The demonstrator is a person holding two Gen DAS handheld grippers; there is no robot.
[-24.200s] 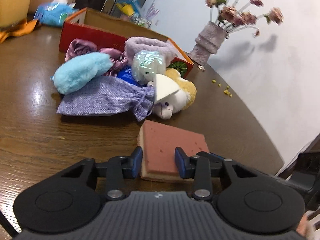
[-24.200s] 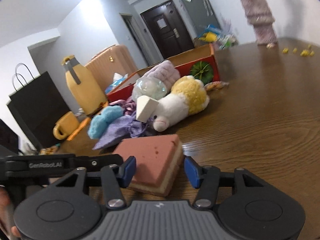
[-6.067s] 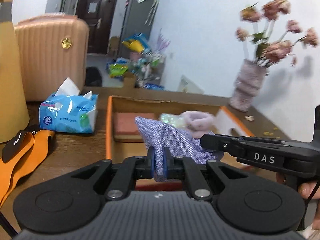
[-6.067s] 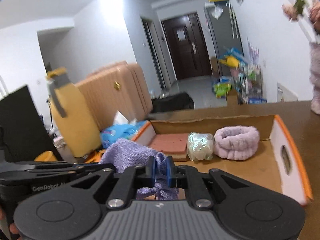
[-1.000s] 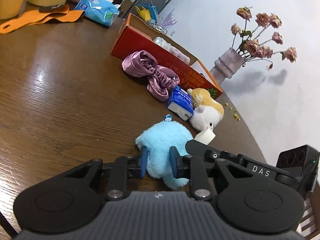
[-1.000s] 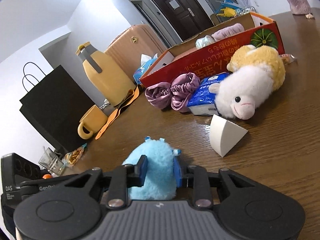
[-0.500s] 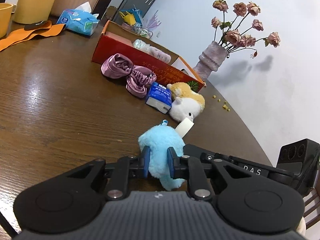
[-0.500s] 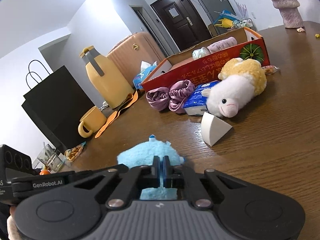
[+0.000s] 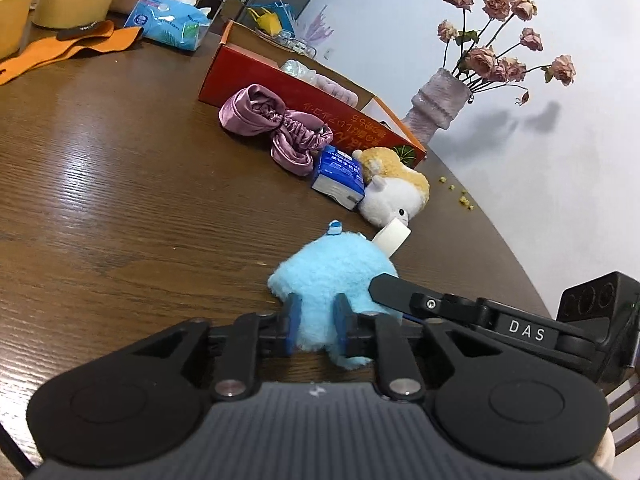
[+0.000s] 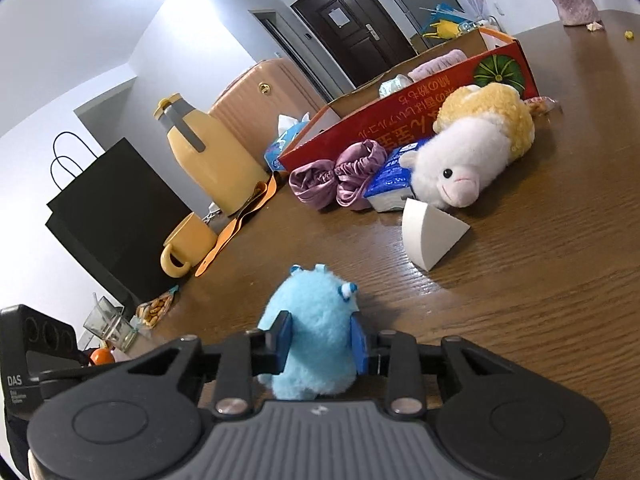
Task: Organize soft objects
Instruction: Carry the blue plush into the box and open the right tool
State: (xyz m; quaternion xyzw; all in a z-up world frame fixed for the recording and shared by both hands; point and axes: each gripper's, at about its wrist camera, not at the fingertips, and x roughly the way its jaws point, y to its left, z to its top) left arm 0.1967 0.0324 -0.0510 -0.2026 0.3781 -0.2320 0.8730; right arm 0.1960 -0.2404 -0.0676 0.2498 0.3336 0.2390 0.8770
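While both jaws have just been opening, the blue plush toy (image 9: 332,276) sits between them on the table (image 9: 120,200).
Left hand-held gripper (image 9: 316,328) and right hand-held gripper (image 10: 320,344) narrowly bracket it; beyond, wedge (image 10: 430,236), sheep (image 10: 476,152), tissue pack (image 10: 390,184) and scrunchie (image 10: 332,176) await the partly filled box (image 10: 404,120).

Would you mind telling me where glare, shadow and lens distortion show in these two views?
Left wrist view: window glare streaks the brown wooden table; the pink rose vase casts soft shadows on the white wall; the table edge bows. Right wrist view: a ceiling light blows out the top; the dark door leans from fisheye warp; all stays sharp.
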